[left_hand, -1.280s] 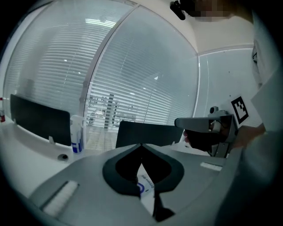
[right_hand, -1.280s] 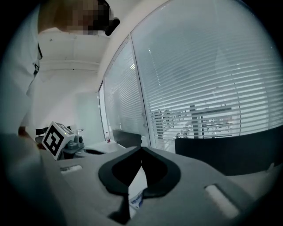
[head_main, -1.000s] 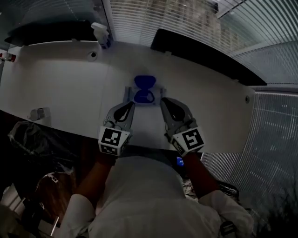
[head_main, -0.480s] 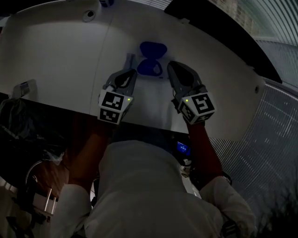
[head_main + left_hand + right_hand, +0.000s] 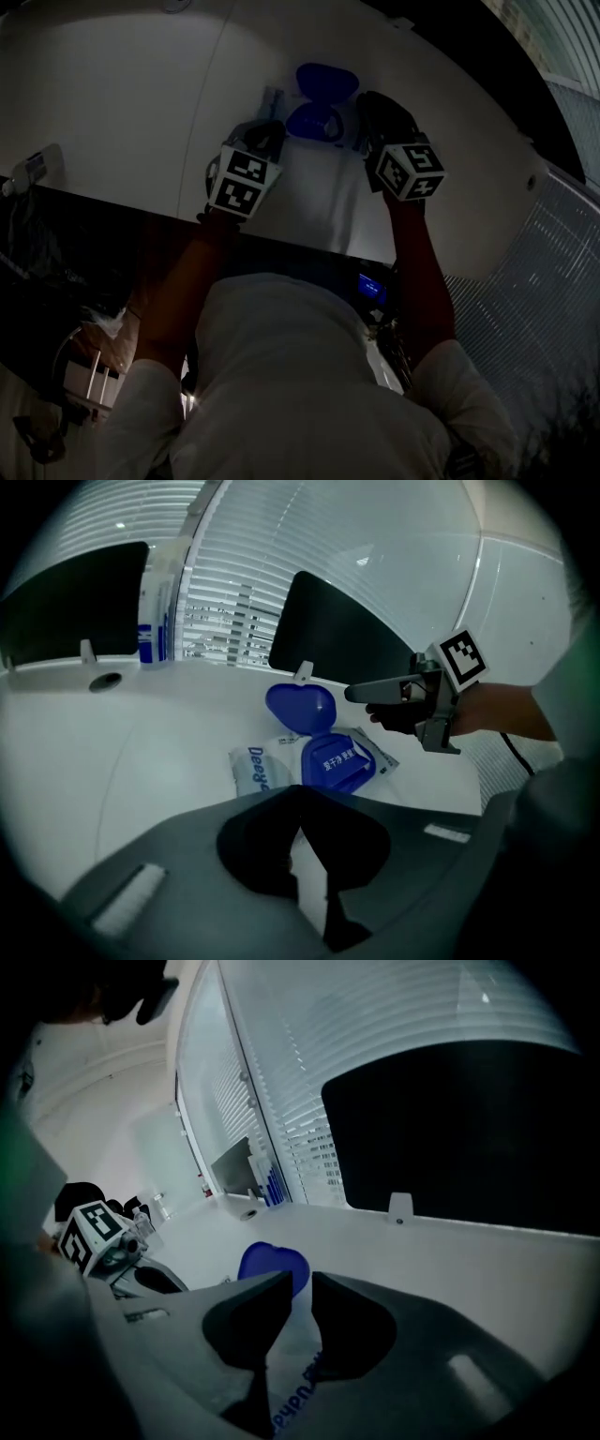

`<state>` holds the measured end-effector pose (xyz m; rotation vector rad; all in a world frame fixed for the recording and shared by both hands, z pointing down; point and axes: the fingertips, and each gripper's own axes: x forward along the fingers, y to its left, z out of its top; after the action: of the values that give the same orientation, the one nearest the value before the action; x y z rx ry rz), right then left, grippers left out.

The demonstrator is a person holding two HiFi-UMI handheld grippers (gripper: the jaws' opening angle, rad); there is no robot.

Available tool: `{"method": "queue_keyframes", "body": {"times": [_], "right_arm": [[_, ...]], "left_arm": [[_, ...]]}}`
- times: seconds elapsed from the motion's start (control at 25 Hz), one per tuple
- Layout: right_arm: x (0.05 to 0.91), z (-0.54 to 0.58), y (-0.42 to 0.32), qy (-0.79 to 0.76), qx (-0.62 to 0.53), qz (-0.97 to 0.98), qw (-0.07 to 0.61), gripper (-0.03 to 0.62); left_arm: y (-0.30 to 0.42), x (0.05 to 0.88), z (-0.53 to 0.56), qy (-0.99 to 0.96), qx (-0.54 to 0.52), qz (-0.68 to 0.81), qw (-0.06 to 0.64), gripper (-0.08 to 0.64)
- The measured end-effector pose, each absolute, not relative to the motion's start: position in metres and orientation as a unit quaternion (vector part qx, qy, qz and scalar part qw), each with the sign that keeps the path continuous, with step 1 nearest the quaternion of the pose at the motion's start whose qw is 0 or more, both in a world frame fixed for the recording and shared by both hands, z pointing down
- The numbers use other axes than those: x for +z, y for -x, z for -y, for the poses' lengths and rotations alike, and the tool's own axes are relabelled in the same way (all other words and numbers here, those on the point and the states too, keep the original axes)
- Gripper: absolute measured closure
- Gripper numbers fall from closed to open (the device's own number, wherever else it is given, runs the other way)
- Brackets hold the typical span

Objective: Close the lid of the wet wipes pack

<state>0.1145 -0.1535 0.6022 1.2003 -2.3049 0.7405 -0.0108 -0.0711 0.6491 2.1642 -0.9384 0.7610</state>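
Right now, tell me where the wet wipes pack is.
In the head view the wet wipes pack lies on the white table between the left gripper and the right gripper, its blue lid flipped open on the far side.

**Op:** Head view, how much of the wet wipes pack (image 5: pixel 271 97) shows?

**Obs:** One pale corner plus the raised blue lid (image 5: pixel 326 80). Your left gripper (image 5: pixel 268 131) and right gripper (image 5: pixel 373 105) cover the rest. Your torso (image 5: pixel 281 375) hides the table's (image 5: pixel 112 112) near edge.

**Op:** Right gripper view?

**Obs:** The jaws have just been opening, with nothing between them. Pack print shows through the slit, cut off by the bottom edge.

**Op:** Left gripper view?

**Obs:** Your jaw cuts off the pack's lettering. The label (image 5: pixel 339 757) is too small to read. The far bottle (image 5: pixel 155 621) is blurred.
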Motion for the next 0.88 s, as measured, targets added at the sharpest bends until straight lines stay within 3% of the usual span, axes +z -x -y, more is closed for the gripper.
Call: {"method": "queue_keyframes", "body": {"times": [0.32, 0.52, 0.88], "right_arm": [[0.618, 0.170, -0.098, -0.405, 0.342, 0.834, 0.151, 0.499], [0.597, 0.163, -0.085, -0.363, 0.324, 0.863, 0.135, 0.495], [0.572, 0.104, -0.067, -0.241, 0.320, 0.897, 0.185, 0.486]], "left_arm": [[0.009, 0.663, 0.072, -0.822, 0.302, 0.346, 0.338, 0.558], [0.011, 0.663, 0.071, -0.823, 0.291, 0.343, 0.347, 0.558], [0.025, 0.666, 0.069, -0.818, 0.289, 0.348, 0.355, 0.558]]}}
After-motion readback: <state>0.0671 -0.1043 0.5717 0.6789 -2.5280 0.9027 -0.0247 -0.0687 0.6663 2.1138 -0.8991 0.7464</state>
